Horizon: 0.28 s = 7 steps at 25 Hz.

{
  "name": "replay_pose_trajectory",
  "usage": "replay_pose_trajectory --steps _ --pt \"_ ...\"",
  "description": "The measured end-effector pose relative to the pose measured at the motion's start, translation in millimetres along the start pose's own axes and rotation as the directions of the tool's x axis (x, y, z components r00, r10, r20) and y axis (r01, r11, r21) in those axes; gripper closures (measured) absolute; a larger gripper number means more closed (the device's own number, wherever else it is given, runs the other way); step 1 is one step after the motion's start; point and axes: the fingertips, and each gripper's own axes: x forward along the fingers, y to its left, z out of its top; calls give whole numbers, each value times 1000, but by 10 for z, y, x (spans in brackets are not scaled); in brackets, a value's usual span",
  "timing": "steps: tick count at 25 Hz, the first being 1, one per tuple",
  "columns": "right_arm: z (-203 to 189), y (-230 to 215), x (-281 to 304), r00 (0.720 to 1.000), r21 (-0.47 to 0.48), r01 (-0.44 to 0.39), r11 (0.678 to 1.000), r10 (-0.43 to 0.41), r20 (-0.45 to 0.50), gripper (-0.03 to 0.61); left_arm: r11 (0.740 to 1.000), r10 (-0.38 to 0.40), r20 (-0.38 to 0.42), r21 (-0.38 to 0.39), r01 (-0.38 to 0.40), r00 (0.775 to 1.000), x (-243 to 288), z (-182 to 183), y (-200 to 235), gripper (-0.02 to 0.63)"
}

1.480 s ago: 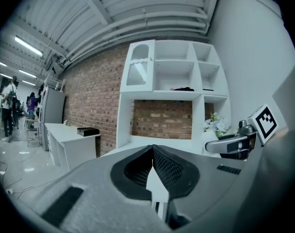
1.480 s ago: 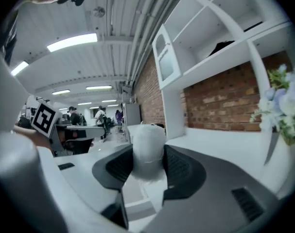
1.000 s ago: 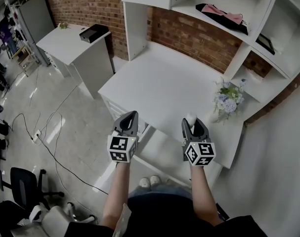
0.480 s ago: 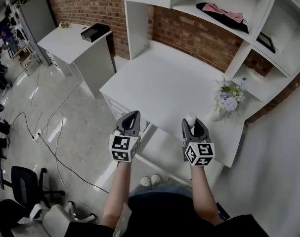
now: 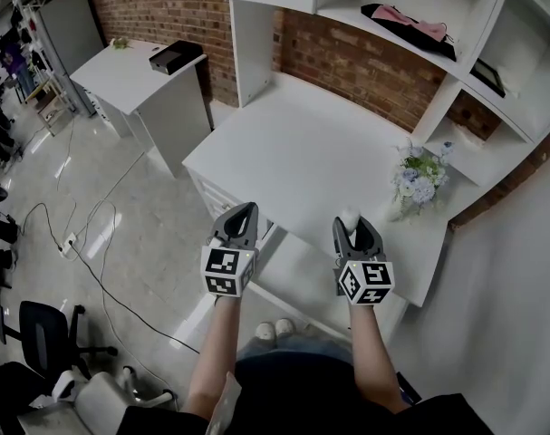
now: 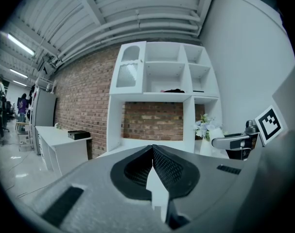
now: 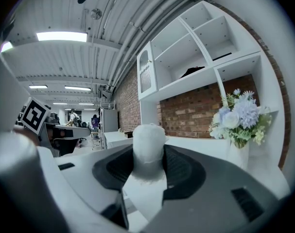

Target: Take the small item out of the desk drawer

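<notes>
The small white cylindrical item (image 7: pixel 148 147) stands upright, clamped in the right gripper's (image 5: pixel 352 229) jaws above the white table's (image 5: pixel 302 152) front edge. The left gripper's (image 5: pixel 243 214) jaws are pressed together, empty.
</notes>
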Motion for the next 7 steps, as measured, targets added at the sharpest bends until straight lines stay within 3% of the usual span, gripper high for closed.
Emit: replay_pose_trajectory --steps 7 --pt "-11 -10 -19 1000 4 -1 1000 1 -4 410 1000 -14 -10 3 14 1000 1 -42 -41 604"
